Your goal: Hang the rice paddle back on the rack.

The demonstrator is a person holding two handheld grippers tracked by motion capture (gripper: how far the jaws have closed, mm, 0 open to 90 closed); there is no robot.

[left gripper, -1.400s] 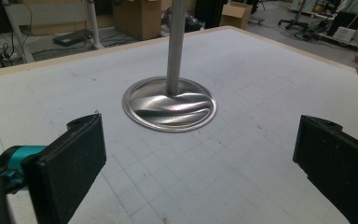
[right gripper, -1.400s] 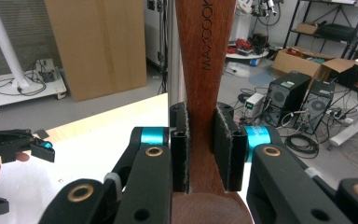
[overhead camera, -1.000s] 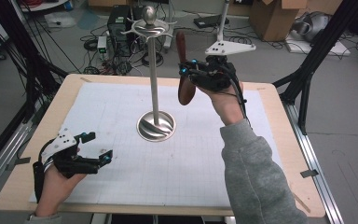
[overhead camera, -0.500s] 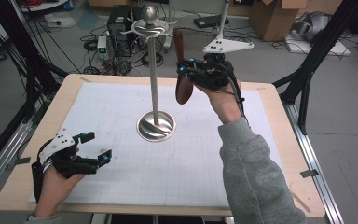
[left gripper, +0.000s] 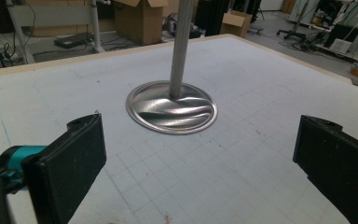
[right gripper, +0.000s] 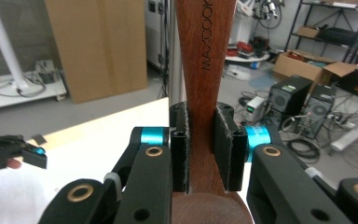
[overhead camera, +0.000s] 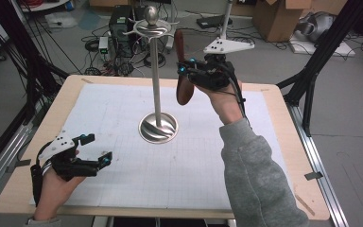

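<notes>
Right tongs [overhead camera: 187, 76] are clamping the narrow neck of a wooden spatula [overhead camera: 183, 71], pads pressing both sides of the handle in the right gripper view [right gripper: 200, 121]; the spatula is hanging upright in the air, blade down, just right of the steel stand [overhead camera: 157, 80], near its hooked top, not touching the pole. The stand's round base [left gripper: 171, 107] is sitting mid-bench on the gridded mat [overhead camera: 184, 165]. Left tongs [overhead camera: 97, 147] are hovering low over the mat near the bench's front left, jaws wide apart, gripping nothing.
</notes>
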